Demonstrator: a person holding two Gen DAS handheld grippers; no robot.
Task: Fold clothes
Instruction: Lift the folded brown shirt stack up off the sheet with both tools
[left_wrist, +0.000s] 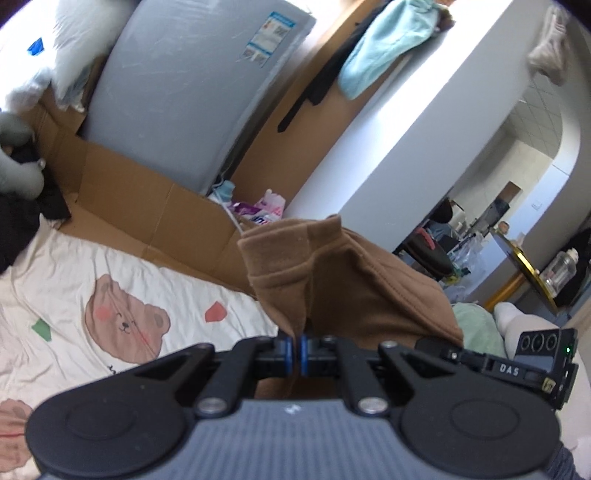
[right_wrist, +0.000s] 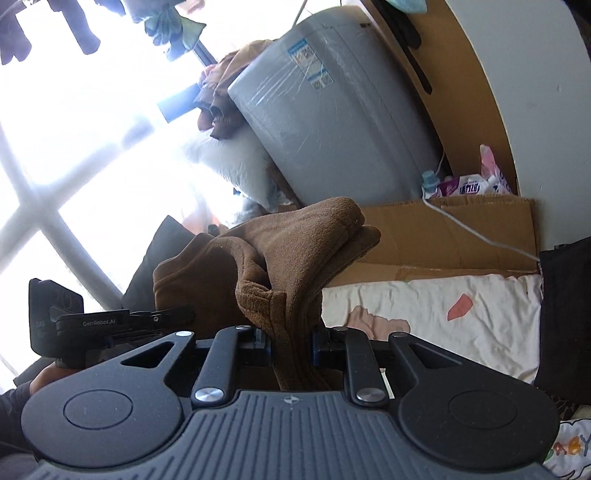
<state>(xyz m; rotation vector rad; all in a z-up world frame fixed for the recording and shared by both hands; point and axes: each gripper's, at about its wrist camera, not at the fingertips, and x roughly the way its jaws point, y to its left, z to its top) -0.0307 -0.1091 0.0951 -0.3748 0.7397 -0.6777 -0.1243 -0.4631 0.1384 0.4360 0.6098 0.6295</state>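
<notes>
Left wrist view: the bear-print bed sheet (left_wrist: 110, 280) fills 9 o'clock, and the left gripper (left_wrist: 299, 354) sits low at centre, its jaws pressed nearly together on a thin hemmed edge of the brown garment (left_wrist: 332, 273). From there the cloth rises toward 12 and 1 o'clock, bunched and held clear of the bed. The other tool shows at 4 o'clock, just beside.

Right wrist view: the left tool appears at 9 o'clock, close by. The right gripper (right_wrist: 291, 343) clamps a thicker wad of the same brown garment (right_wrist: 280, 251), which climbs toward 12 o'clock and drapes off to 10. The sheet (right_wrist: 461, 321) lies at 3 o'clock.

Both grippers tilt steeply and hang level with each other. The garment's long axis likely runs between them, neither nearer, so the next move probably means spreading it over the bed.
</notes>
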